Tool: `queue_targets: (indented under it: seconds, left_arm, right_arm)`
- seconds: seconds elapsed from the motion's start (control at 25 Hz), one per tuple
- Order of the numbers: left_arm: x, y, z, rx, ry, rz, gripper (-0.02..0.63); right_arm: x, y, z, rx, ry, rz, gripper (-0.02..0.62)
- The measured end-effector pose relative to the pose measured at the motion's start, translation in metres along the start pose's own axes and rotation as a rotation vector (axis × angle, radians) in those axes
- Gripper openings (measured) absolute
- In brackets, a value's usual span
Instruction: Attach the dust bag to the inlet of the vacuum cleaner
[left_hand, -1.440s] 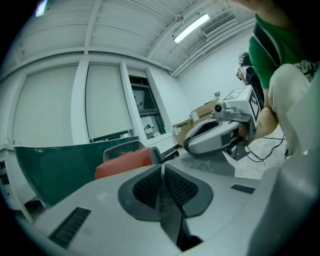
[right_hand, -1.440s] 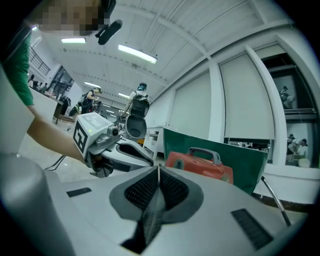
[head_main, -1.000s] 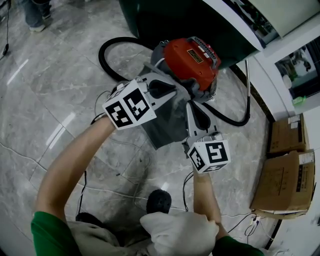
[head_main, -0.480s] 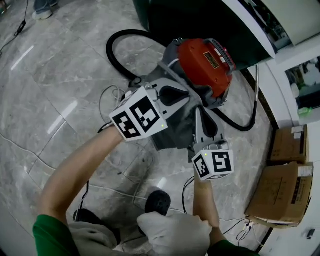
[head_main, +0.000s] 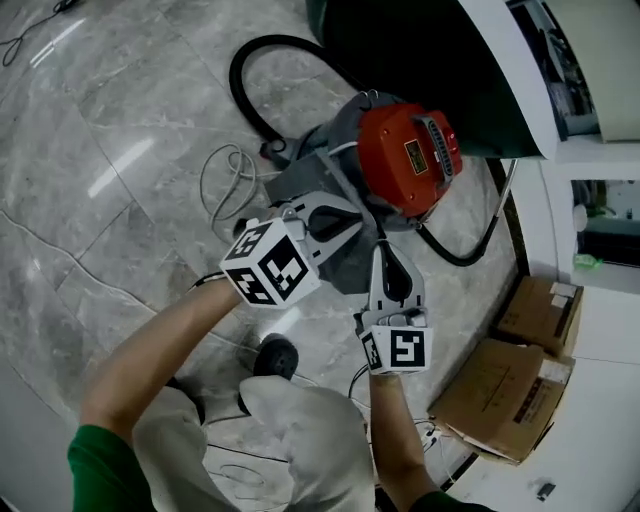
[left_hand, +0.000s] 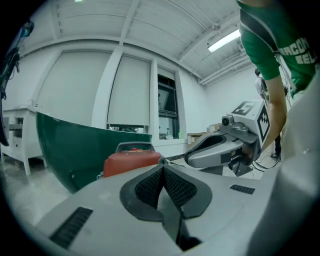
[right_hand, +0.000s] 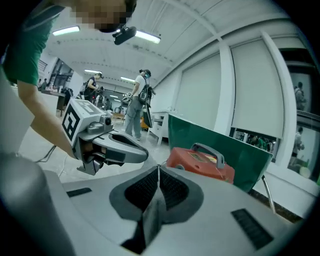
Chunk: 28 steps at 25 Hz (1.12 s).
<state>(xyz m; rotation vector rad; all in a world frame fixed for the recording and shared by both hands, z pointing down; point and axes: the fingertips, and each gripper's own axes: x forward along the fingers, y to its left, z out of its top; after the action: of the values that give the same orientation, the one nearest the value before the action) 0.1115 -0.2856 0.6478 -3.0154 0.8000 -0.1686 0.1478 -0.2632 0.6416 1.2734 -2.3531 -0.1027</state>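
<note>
Grey dust bag (head_main: 345, 262) pinched in left tongs (head_main: 357, 209) and right tongs (head_main: 383, 244) alike; lifted nearer red vacuum cleaner (head_main: 405, 160) than a second ago; likely approaching attachment, not yet seated.

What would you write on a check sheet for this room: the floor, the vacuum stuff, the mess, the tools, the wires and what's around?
Surface: shiny grey marble floor; no table seen.
Job's things: red vacuum cleaner on the floor; grey dust bag right beside it; the inlet is not visible.
Clutter: two cardboard boxes by the wall.
Tools: left tool and right tool are both shut on the dust bag.
Cables: black hose looped behind the vacuum cleaner; white cable coiled on the floor; thin black cables near the person.
Surroundings: green panel behind the vacuum cleaner; people standing far off.
</note>
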Motion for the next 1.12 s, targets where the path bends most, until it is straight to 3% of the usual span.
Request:
queue_targets:
  seconds: [0.28,0.48,0.76,1.12]
  left_arm:
    - [-0.050,-0.008,0.068,-0.145,0.028,0.053,0.005]
    - [-0.092,-0.015,0.139,-0.199,0.062,0.051,0.003]
    - [-0.158,-0.017,0.244,-0.266,0.095,0.119,0.003]
    - [-0.208,-0.057,0.367,-0.328,0.122,0.124,0.003]
  right_arm:
    - [-0.035,0.016,0.071,0.061,0.050,0.063,0.015]
    - [-0.070,0.029,0.138,0.117,0.083,0.097,0.015]
    - [-0.120,0.042,0.236,0.199,0.098,0.139,0.015]
    - [-0.179,0.027,0.374,0.233,0.107,0.104,0.014]
